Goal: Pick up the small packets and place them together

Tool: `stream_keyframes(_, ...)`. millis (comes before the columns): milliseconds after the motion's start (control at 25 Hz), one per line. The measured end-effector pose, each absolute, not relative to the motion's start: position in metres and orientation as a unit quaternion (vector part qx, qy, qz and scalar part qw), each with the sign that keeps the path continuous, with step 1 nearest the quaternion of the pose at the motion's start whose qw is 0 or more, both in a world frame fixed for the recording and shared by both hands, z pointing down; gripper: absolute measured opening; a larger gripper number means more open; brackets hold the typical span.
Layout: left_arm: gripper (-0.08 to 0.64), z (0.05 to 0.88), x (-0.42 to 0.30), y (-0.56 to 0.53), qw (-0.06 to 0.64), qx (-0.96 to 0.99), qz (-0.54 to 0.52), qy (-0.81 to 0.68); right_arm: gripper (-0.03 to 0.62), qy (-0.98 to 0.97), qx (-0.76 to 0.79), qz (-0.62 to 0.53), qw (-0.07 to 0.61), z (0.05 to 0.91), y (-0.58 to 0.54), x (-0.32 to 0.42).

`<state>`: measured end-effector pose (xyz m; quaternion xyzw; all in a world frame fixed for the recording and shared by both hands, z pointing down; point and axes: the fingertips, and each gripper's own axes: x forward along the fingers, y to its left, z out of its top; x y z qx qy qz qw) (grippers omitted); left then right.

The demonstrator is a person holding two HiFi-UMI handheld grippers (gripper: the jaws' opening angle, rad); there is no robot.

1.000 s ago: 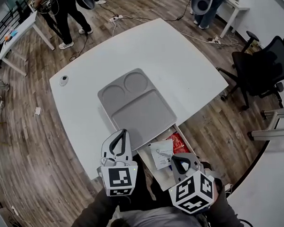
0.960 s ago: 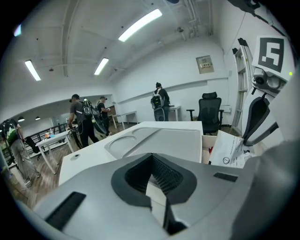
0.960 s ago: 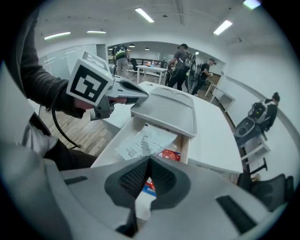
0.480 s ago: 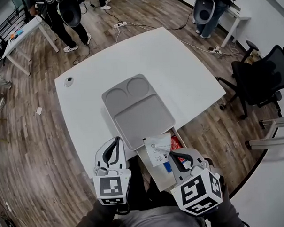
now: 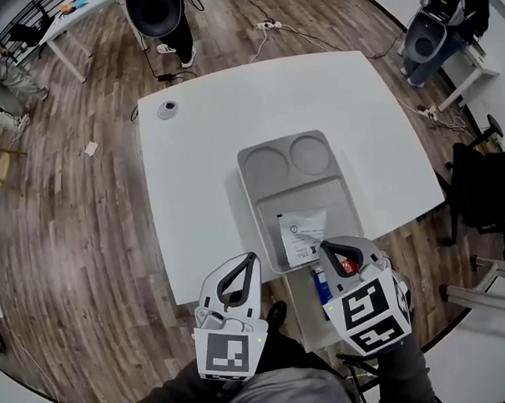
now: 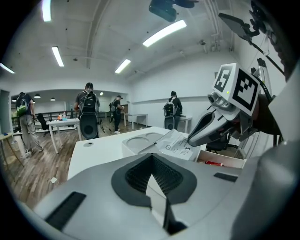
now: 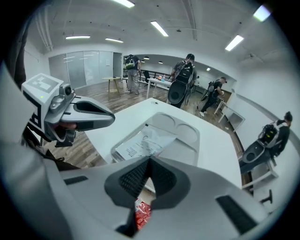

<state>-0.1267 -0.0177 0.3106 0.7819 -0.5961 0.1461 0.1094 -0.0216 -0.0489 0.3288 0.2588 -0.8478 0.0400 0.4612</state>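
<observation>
The right hand-held gripper (image 5: 326, 250) clamps the white packet (image 5: 302, 236) over the tray (image 5: 323, 197); lower it flat before releasing. Keep the left hand-held gripper (image 5: 252, 260), apparently closed and empty, clear

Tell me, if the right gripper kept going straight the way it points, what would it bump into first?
Most likely the gray tray. The right gripper, shut on a white packet, points down at its large compartment, though depth is hard to judge.
</observation>
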Motion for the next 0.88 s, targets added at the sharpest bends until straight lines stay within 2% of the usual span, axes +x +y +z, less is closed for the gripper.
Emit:
stream_keyframes(400,0.0,0.326,-0.149,-0.022,0.133,0.771,0.151,-0.604,0.008,-0.846,0.237,0.066,0.474,0.355,-0.059,-0.041)
stream_keyframes(440,0.0,0.327,-0.149,-0.021,0.133,0.771,0.151,-0.604,0.014,-0.845,0.237,0.067,0.474,0.356,-0.059,-0.041)
stream_keyframes(520,0.0,0.328,-0.148,-0.02,0.135,0.771,0.152,-0.603,0.088,-0.844,0.238,0.07,0.476,0.358,-0.06,-0.04)
stream_keyframes(880,0.0,0.321,-0.15,-0.012,0.135,0.77,0.138,-0.608,0.098,-0.856,0.284,0.049,0.429,0.323,-0.056,-0.028)
